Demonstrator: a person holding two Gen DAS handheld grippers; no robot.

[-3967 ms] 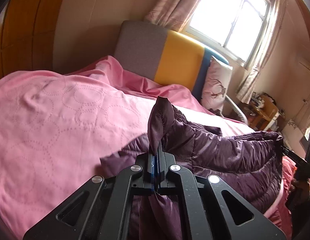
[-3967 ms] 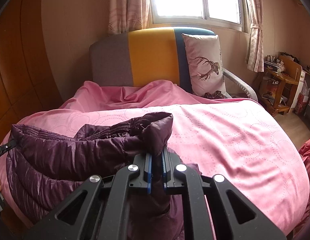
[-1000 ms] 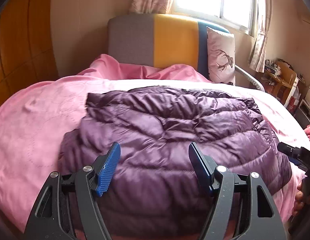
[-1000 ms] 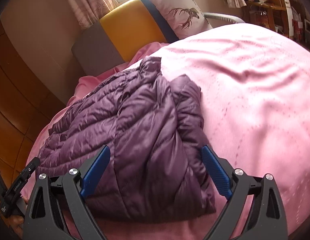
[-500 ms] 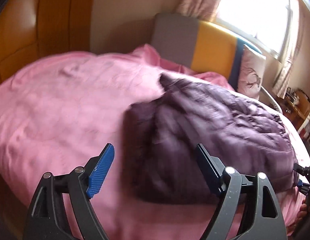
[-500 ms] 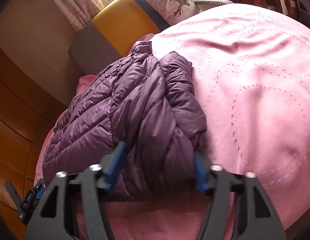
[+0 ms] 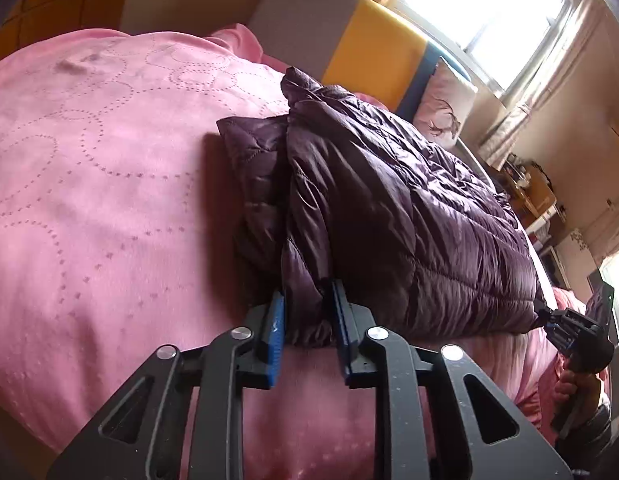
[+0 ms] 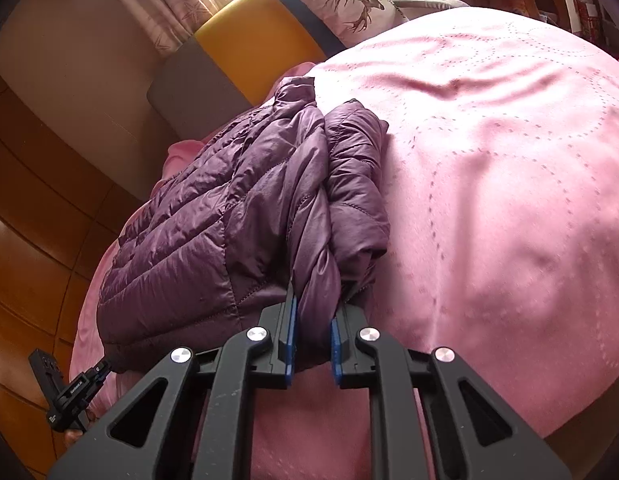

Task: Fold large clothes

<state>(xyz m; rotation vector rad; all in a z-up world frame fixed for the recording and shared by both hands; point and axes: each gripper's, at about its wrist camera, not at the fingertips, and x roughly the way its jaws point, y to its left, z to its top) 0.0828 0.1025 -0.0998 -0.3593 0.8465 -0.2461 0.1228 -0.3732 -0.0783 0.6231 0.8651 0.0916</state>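
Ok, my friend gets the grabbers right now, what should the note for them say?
Left gripper: jaws have just closed, shut on the near left end of the purple puffer jacket.
Right gripper: jaws have just closed, shut on the jacket's near right end.
The jacket lies folded into a long band on the pink bedspread.
Done: first fold, both ends gripped.
Left: probably lift the near edge, fold it again into a smaller bundle, then let go.

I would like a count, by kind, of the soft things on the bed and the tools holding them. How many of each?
Purple quilted puffer jacket: 1
Pink dotted bedspread: 1
White cushion with a deer print: 1
Black two-finger grippers, left gripper and right gripper, both clamped on the jacket: 2
Total: 5
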